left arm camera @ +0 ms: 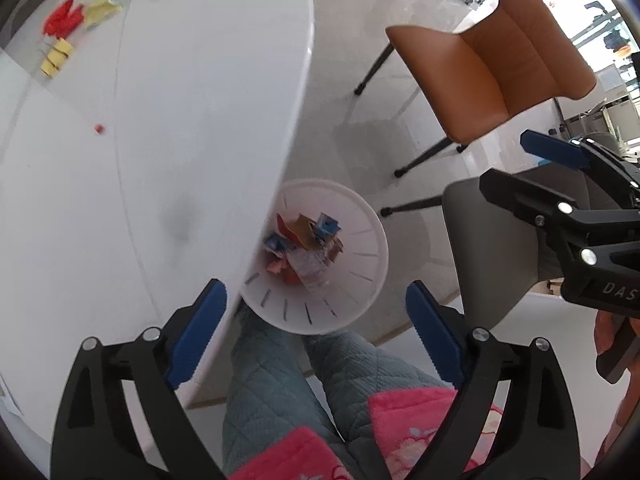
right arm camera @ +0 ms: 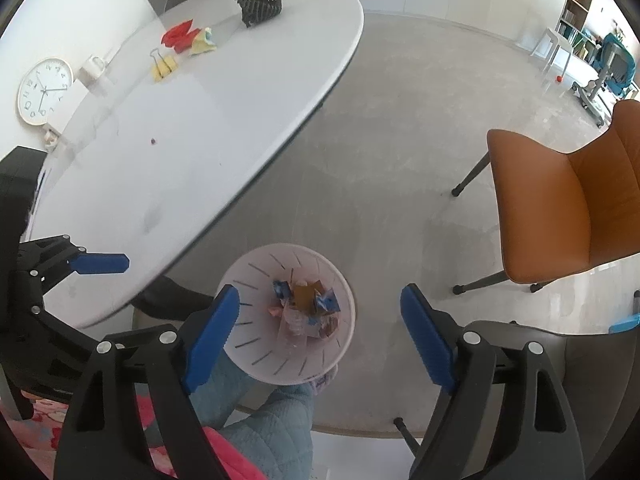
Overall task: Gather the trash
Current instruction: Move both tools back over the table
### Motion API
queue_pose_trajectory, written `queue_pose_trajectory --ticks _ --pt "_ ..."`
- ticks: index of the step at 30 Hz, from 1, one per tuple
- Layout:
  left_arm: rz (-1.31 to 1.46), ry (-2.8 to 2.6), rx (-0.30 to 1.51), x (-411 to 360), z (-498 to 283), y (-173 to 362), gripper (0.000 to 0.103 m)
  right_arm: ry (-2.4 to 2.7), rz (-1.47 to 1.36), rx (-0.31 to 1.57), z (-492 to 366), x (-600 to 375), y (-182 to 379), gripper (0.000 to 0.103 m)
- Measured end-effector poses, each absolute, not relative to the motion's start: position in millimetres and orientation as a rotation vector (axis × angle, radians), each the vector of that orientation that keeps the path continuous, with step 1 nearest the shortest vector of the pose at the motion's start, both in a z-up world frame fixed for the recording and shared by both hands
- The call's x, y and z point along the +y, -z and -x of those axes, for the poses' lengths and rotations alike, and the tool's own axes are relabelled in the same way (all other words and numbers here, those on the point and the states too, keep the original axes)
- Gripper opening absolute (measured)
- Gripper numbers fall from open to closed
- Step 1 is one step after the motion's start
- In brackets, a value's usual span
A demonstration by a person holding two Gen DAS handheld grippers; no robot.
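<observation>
Both grippers hang above the floor beside the white table [right arm camera: 208, 120], each with jaws spread wide and nothing between the blue pads. The left gripper [left arm camera: 316, 332] looks straight down on the white trash bin [left arm camera: 360, 220], which stands on the floor at the table's edge; the tabletop overhangs the bin's rim at 9 o'clock and hides part of it. Inside lie crumpled wrappers [left arm camera: 304, 248] in blue, orange and red, plus a clear plastic piece. The right gripper [right arm camera: 320, 332] sees the same bin just ahead of its fingers, with the person's quilted blue-grey legs [right arm camera: 276, 424] touching the rim at 6 o'clock.

Still on the table, toward 11 o'clock in the right wrist view, sit a red wrapper [right arm camera: 178, 35], a pale yellow wrapper [right arm camera: 204, 42], yellow binder clips [right arm camera: 163, 67] and a black crumpled object [right arm camera: 262, 4]. A tiny red scrap [left arm camera: 98, 128] lies mid-table. An orange chair [right arm camera: 568, 208] stands at 3 o'clock, a grey chair [left arm camera: 492, 248] nearer.
</observation>
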State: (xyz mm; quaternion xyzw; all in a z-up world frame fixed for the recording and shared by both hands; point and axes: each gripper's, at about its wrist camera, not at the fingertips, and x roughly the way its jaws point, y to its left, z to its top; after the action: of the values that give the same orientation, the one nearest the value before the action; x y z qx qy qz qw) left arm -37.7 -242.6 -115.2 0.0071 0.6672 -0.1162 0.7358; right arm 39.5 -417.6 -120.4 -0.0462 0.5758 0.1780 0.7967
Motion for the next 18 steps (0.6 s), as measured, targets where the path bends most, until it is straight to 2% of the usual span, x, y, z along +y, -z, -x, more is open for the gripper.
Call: queue_pose_trajectory --ticks 3,6,10,18 --pt "-0.009 0.211 1.41 -223 30 95 0.09 -0.394 0.098 1.222 -52 -403 106 0.084" --pt "0.024 0.123 1.355 -188 12 76 0.092 -0.405 0.09 1.182 -66 -380 89 0.096" --pt "0.075 -0.006 1.283 -127 -19 56 0.096 -0.446 0.093 1.118 -99 -335 69 0.1" --pt "0.162 -0.21 1.245 -23 -89 59 0.096 -0.467 0.054 1.093 -176 -252 72 0.101"
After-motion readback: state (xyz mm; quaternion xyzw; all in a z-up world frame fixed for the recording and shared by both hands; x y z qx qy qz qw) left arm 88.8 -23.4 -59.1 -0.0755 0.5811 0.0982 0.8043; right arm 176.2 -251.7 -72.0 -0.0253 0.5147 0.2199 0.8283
